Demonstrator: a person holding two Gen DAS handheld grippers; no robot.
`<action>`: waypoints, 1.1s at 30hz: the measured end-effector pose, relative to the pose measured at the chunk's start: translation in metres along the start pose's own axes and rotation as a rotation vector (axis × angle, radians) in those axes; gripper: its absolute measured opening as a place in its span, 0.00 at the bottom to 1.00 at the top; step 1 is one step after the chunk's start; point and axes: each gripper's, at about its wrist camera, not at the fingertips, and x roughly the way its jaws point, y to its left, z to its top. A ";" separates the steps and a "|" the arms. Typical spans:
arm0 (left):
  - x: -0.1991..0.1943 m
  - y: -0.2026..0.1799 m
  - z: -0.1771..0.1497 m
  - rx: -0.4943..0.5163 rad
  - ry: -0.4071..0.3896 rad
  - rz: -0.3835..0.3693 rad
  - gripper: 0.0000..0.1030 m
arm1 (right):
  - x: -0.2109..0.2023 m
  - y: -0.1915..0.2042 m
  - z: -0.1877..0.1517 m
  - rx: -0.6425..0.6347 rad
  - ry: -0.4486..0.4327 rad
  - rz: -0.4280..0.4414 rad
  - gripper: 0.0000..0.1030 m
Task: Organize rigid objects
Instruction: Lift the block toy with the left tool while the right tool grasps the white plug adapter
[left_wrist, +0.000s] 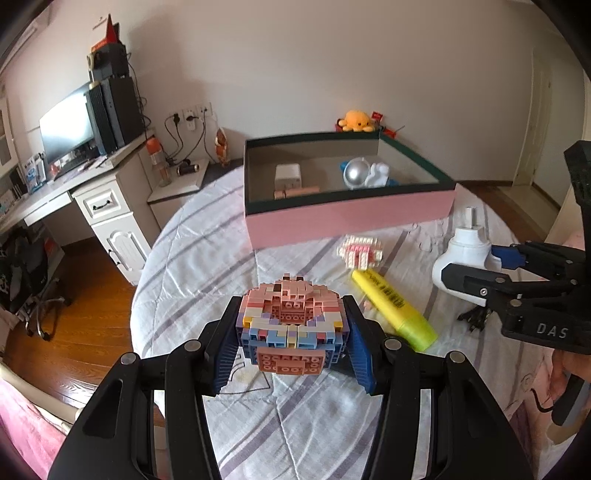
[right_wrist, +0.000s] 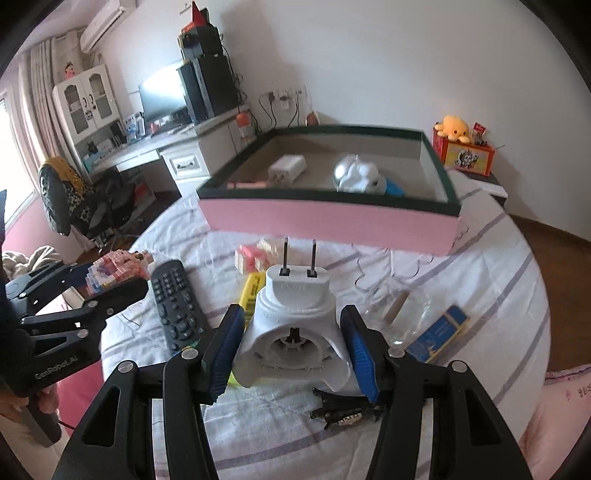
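Striped bedspread (left_wrist: 207, 236) below: left fingers (left_wrist: 229, 325) clamp brick model (left_wrist: 291, 325), right fingers (right_wrist: 358, 343) clamp plug-in device (right_wrist: 295, 328).

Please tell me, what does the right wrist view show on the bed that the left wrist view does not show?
Only the right wrist view shows the remote, the blue box and the plug's prongs. Only the left wrist view shows the whole highlighter. Both show the pink box, the block model held in the left gripper, the white plug held in the right gripper, and the small pink blocks.
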 end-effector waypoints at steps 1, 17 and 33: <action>-0.002 -0.001 0.002 0.002 -0.008 0.001 0.51 | -0.005 0.000 0.002 -0.001 -0.014 -0.002 0.54; -0.029 -0.012 0.073 0.011 -0.152 -0.031 0.51 | -0.050 -0.012 0.046 -0.046 -0.149 -0.018 0.54; 0.050 -0.025 0.159 0.095 -0.093 -0.036 0.51 | -0.008 -0.050 0.111 -0.076 -0.138 -0.033 0.54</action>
